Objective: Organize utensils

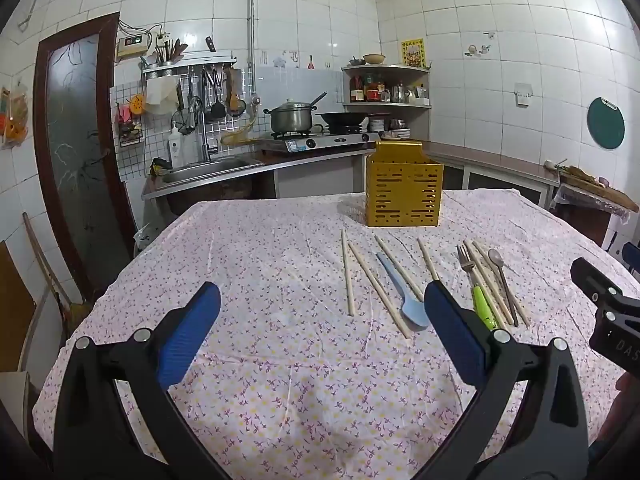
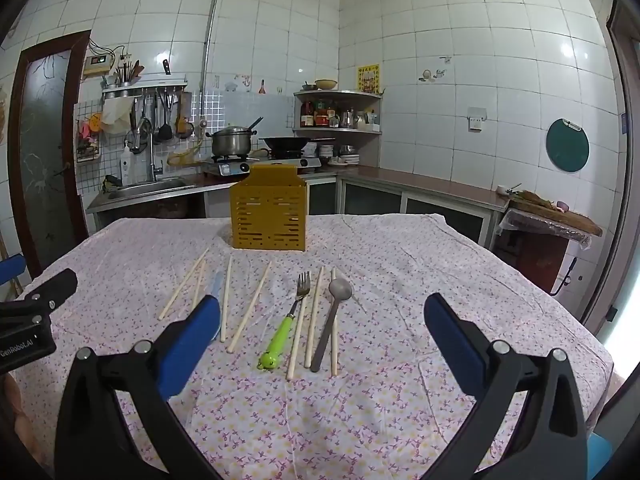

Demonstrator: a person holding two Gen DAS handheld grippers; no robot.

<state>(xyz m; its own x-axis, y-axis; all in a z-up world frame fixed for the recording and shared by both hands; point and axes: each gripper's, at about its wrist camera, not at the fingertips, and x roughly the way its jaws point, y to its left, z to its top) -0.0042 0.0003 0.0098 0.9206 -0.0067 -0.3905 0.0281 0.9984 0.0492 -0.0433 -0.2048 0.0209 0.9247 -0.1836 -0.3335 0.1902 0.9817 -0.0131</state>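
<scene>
I hold both claws released and empty above the near edge of the tabletop point(image 2: 400, 248), left claw point(image 1: 322, 320) and right claw point(image 2: 322, 328) spread wide so either can drop onto a utensil. The chopsticks point(image 2: 248, 308), green-handled fork point(image 2: 288, 320), metal spoon point(image 2: 334, 312) and blue spoon point(image 1: 404, 292) lie loose in a row, handles mostly toward me, easy to pinch. The yellow slotted holder point(image 2: 269, 216) stands upright just behind them, nothing showing above its rim, so I judge sorting has not started.
</scene>
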